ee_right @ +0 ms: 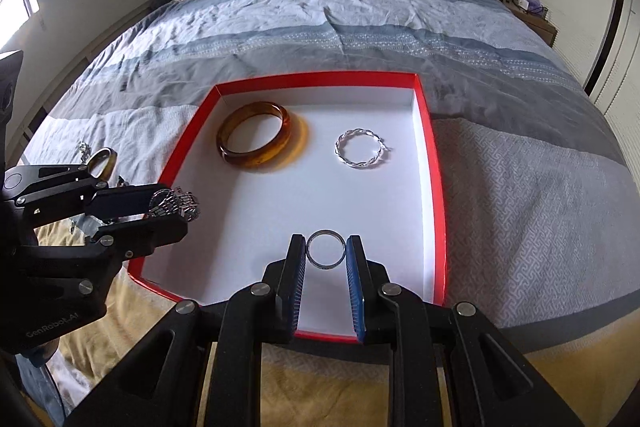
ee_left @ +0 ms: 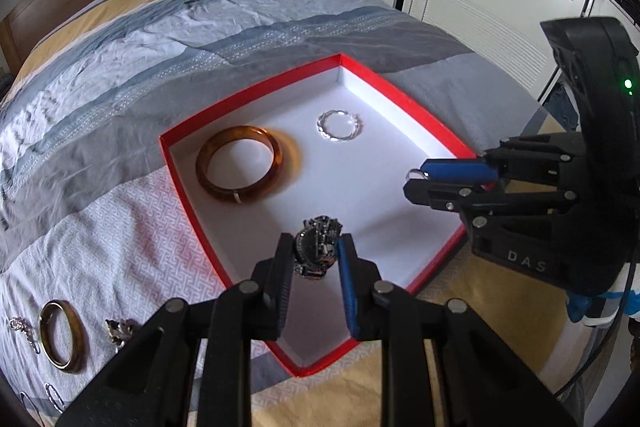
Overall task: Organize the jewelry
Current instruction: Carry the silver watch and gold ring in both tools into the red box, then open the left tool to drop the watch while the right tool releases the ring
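- Left gripper point(ee_left: 314, 255) jaws pinch a dark, sparkly metal watch point(ee_left: 318, 245) over the red box point(ee_left: 256, 95)
- Right gripper point(ee_right: 326, 255) jaws pinch a thin silver ring point(ee_right: 326, 254), upright

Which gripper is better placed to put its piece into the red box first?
Right, probably. The right gripper holds the small ring well over the white floor of the red box; the left gripper holds the watch nearer the box's rim.

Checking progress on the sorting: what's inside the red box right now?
On the red box's white floor lie an amber bangle and a twisted silver bracelet. The near edge is partly covered by the right tongs, which hold a ring.
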Demonstrator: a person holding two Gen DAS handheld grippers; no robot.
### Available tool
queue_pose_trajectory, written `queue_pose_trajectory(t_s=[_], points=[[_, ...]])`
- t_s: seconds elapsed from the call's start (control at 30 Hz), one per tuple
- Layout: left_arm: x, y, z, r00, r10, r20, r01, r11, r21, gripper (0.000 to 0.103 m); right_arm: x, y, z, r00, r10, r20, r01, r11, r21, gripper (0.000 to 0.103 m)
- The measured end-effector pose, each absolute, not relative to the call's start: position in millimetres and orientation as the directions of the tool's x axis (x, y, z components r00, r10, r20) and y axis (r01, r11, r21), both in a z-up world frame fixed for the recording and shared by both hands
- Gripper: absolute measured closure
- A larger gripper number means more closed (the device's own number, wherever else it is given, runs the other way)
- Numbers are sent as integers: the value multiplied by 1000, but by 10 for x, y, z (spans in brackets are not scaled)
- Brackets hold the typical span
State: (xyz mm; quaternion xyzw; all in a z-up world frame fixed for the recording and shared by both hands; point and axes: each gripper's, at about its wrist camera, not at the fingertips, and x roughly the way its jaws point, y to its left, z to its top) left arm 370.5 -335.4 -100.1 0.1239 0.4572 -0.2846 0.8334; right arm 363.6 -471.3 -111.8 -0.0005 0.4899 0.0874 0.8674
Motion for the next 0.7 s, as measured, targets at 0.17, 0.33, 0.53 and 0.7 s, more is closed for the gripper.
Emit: queue_pose_trajectory(t_s=[0.17,0.33,0.53,0.7], points=[[3811,-3430,-1193,394,-341,-853,583,811,-54,82,3732,-4680,-1286,461,121,-879,-205,978,27,83],[3918,-3411,-1366,358,-323,-876,559,826,-76,82,3778,-4664,-1412,418,97,-903,-247,969,-11,82],[3932,-3403,-1389,361,-327,-873,551,830,-84,82,3780,-4654,-1419,404,91,-910,-275,961,-26,82],[3920,-3402,-1378,365,-324,-873,547,833,-80,81,3745,-4660,-1393,406,81,-910,-272,962,-36,67]])
